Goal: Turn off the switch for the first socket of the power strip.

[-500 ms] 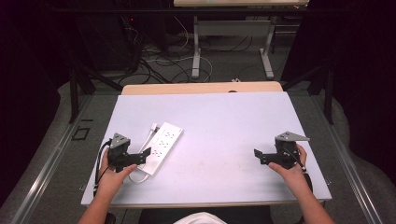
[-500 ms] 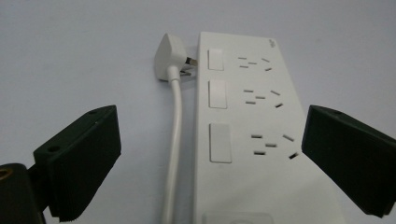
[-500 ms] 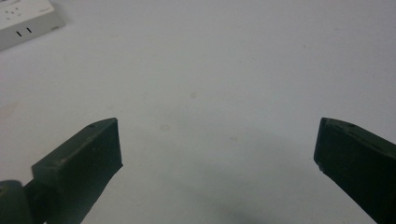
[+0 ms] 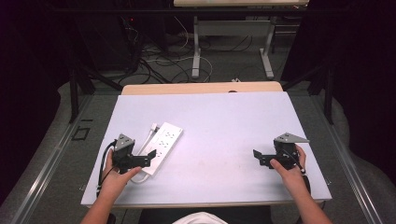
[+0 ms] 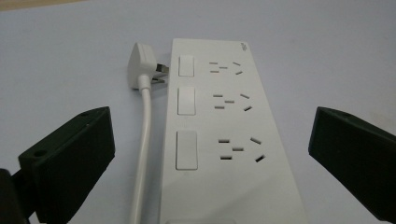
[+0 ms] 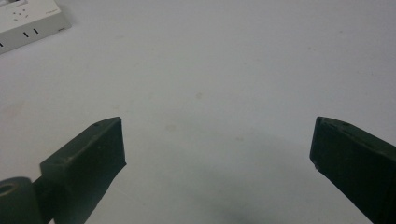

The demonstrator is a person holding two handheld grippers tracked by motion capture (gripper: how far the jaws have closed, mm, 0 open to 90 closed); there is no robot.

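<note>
Left gripper view has the left gripper [image 5: 210,154] spread wide around a white power strip [image 5: 224,135] lying left on the worktop [image 4: 224,116], plug [image 5: 142,65] seemingly touching it, while the right gripper [image 6: 219,158], equally spread, holds nothing.

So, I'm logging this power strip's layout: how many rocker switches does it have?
3 on the power strip, in a row along its cable-side edge: far, middle, near. The strip's nearest end is cut off, so another may be hidden.
</note>
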